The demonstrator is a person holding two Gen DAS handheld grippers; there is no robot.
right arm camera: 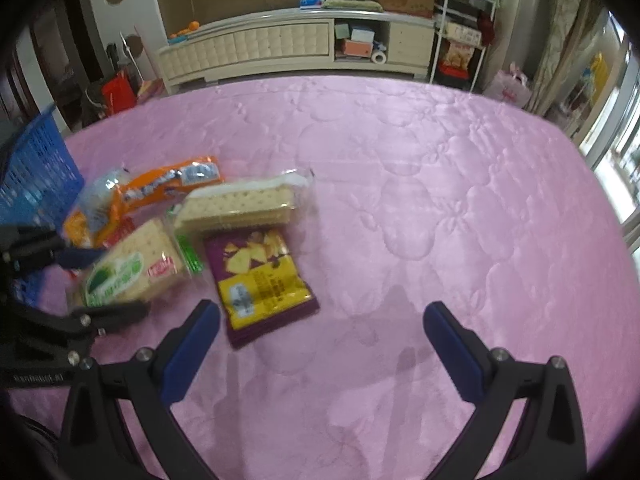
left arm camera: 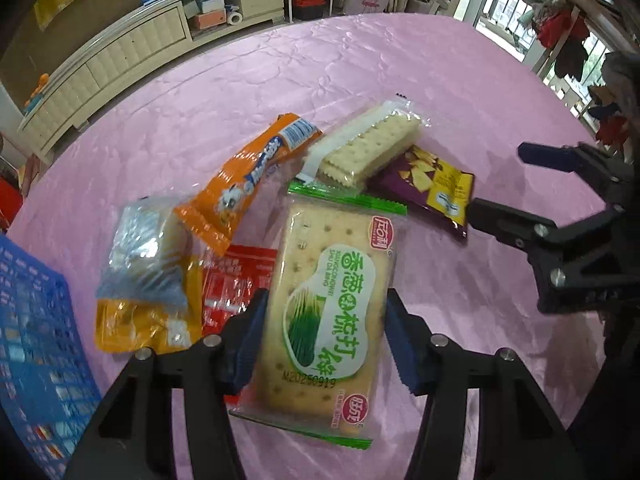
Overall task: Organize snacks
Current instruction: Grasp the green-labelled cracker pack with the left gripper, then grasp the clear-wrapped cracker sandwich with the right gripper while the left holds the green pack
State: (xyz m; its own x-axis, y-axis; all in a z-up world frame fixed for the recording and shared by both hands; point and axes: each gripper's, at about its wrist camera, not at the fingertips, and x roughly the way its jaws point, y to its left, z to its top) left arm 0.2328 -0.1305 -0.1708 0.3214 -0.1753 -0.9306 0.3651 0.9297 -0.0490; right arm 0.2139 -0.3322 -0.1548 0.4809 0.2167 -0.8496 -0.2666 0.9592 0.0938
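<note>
left gripper point(left arm camera: 326, 338) straddling the green scallion cracker pack point(left arm camera: 326, 300), blue pads right up against both long edges, looks clamped on it. pack lying on the pink quilted cover point(left arm camera: 400, 60) at the near end of the snack pile. right gripper point(right arm camera: 320, 346) spread wide over bare cover, holding nothing, purple chip bag point(right arm camera: 260, 280) just beside its left finger. only in the left view: red packet point(left arm camera: 236, 276) tucked under the pile. blue basket point(left arm camera: 36, 340) off to the left.

Green cracker packet point(left arm camera: 328, 300) reads "N20250919" (also "SHU DA BING").
</note>
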